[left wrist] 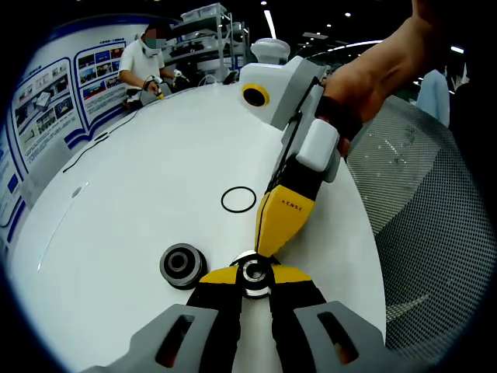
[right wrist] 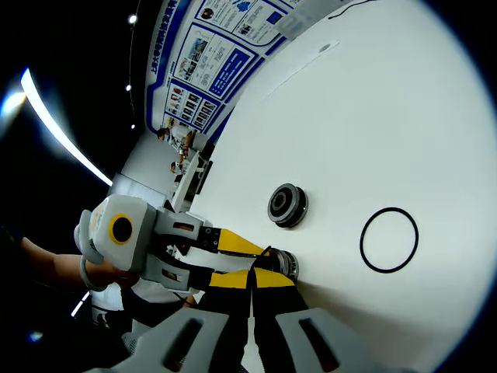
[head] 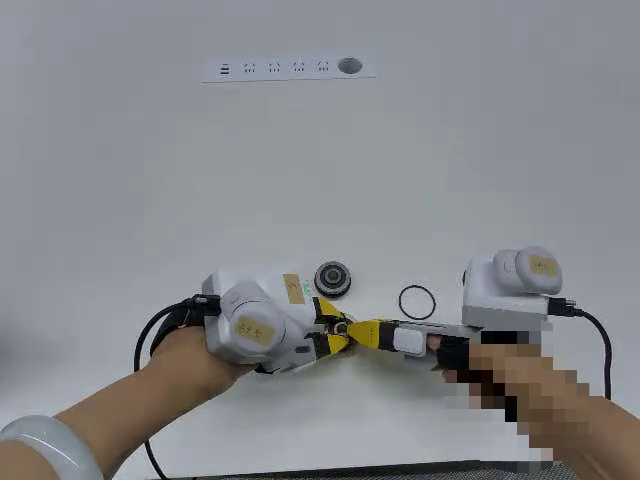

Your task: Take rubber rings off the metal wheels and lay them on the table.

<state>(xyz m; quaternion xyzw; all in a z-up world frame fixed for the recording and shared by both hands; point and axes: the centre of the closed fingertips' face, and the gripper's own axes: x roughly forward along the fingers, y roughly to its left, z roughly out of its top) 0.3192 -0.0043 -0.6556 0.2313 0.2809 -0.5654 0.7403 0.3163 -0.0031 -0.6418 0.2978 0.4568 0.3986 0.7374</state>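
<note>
Left claw grips a metal wheel at lower centre of the head view; right claw, clenched, meets its rim. Just above lie a second wheel and, to its right, a loose rubber ring on the white tabletop.

Item 1: thin black rubber ring, a loose, open round loop lying flat on the white table, apart from both wheels. Item 2: dark round metal wheel with a black outer band, grey inner ring and dark bore; it lies flat on the table, free, near the ring. Item 3: small silvery metal wheel with a bright hub, clamped between the yellow tips of the left gripper. The closed tips of the right gripper touch its rim, where a thin black strand shows.
</note>
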